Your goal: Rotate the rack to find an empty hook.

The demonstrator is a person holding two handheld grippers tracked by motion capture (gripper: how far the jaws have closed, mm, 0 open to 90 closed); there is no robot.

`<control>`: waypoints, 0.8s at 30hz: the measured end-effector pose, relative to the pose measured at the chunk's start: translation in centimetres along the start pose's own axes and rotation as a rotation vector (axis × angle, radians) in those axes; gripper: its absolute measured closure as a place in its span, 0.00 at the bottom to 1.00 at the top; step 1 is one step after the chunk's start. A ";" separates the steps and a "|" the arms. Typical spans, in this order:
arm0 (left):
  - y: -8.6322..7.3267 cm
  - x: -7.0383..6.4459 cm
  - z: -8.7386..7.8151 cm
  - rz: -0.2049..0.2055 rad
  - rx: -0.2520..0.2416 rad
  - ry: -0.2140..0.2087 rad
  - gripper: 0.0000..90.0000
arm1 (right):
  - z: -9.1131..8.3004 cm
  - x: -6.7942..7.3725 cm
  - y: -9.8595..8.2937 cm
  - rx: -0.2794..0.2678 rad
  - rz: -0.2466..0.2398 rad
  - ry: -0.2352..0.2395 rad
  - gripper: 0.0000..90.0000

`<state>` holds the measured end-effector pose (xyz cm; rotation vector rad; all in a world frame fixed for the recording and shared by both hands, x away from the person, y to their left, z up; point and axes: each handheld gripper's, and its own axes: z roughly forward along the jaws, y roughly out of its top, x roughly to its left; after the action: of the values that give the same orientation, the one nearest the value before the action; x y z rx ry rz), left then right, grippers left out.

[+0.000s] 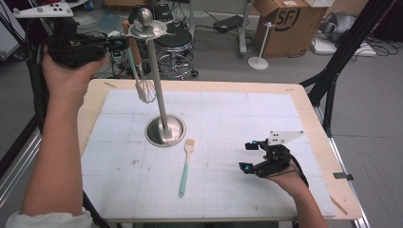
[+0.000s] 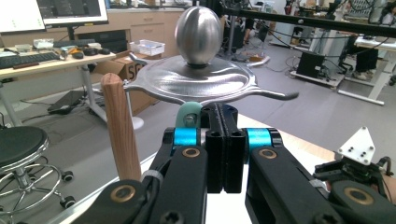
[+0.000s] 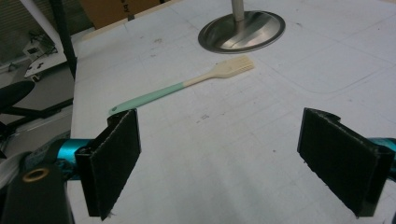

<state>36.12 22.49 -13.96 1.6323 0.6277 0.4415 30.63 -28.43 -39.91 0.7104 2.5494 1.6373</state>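
Nearest, on the near right of the stand (image 1: pixel 159 90): right gripper (image 1: pixel 247 156) low over the white mat (image 1: pixel 237 114), jaws spread wide, nothing between them. Seen in the right gripper view as two black pads (image 3: pixel 116 158) framing bare mat, aimed towards the stand's base.

Just in front of that base, slightly to its right: a pastry brush (image 1: pixel 186 166) with a teal handle and a cream head, lying flat, head towards the stand, touched by neither gripper. Well apart from the right gripper's jaws.

Farther off, at the top of the stand, on its left side: left gripper (image 1: pixel 107 47) raised to the level of the hook disc (image 2: pixel 201 81). Jaws pressed together, apparently with nothing clamped. A teal handle end (image 2: pixel 189 114) just behind the left jaw, probably the whisk (image 1: pixel 146 90) hanging from a hook; contact hard to judge. Beside it, a wooden handle (image 2: pixel 119 135), also hung at the stand's left.

Judged from this: two utensils already on the stand, one brush left on the mat. Remaining, most likely: closing on the brush, lifting it, and hooking it on a free arm of the disc.
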 end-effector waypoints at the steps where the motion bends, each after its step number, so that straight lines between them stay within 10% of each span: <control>1: 0.0 0.1 0.0 -0.001 -0.001 0.001 1.00 | 0.0 0.0 0.0 -0.001 0.002 -0.001 0.14; 24: -1.2 -3.5 0.9 0.052 0.043 -0.100 1.00 | -0.1 0.2 0.1 -0.005 -0.007 0.000 0.14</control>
<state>33.75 19.66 -15.04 1.7035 0.5240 0.3837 30.46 -28.38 -39.72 0.6998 2.5434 1.6411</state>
